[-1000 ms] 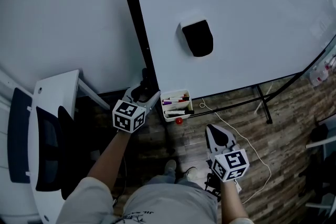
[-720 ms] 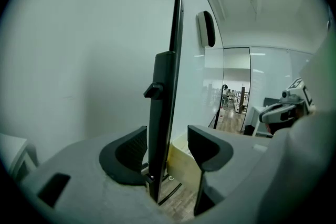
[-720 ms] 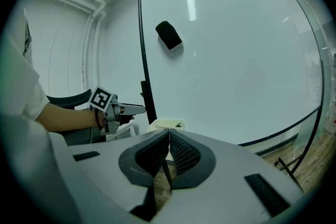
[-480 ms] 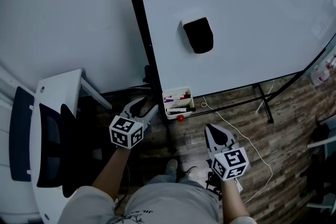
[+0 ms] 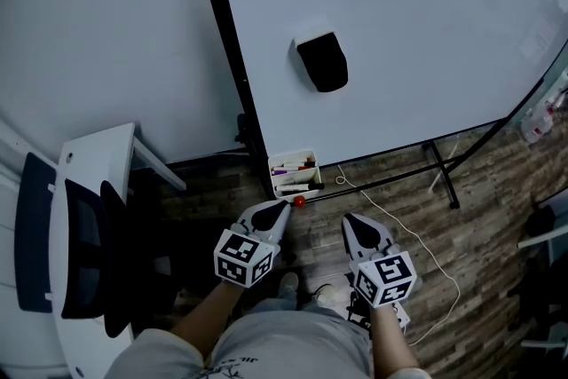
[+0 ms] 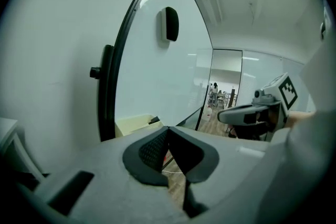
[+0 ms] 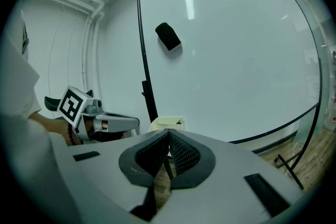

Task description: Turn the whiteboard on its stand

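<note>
Pulling away from the whiteboard's black frame edge [image 5: 226, 58], the left gripper [image 5: 280, 209] has dropped low and swung right. Its jaws, spread wide a second ago, are closing tight together with nothing between them. It now sits near the right gripper [image 5: 353, 221], which has barely shifted and is likewise closed and empty. The whiteboard [image 5: 426, 31] stands on its stand as before, with the eraser [image 5: 321, 63] on its face and the marker tray [image 5: 316, 176] at its lower corner.
</note>
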### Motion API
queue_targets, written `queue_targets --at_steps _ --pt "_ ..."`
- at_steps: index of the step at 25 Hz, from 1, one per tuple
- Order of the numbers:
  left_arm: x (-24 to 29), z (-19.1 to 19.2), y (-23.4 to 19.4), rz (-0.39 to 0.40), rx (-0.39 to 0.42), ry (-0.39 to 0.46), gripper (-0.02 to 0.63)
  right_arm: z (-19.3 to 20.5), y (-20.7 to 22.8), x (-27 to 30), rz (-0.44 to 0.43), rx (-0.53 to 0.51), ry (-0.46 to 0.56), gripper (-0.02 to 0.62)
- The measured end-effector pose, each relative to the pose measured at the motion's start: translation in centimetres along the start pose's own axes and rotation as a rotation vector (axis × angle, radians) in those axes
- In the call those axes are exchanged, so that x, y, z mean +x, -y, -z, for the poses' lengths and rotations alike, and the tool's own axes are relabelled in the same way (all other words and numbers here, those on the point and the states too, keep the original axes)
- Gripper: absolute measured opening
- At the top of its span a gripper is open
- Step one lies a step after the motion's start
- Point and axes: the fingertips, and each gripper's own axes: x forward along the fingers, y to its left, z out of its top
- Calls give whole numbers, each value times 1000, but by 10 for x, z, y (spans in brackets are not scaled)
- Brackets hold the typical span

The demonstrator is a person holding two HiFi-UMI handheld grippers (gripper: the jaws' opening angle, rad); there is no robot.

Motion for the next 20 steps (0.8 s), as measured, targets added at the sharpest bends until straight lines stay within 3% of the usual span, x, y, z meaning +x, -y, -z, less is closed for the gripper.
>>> queue_targets --at_steps 3,11,20 --pt "4 0 18 14 -11 5 11 0 -1 -4 1 1 -1 6" --pt "3 -6 44 -39 -13 23 11 0 -3 -14 16 12 -5 6" --pt "13 0 66 14 18 -7 11 7 -5 -19 6 24 -21 6"
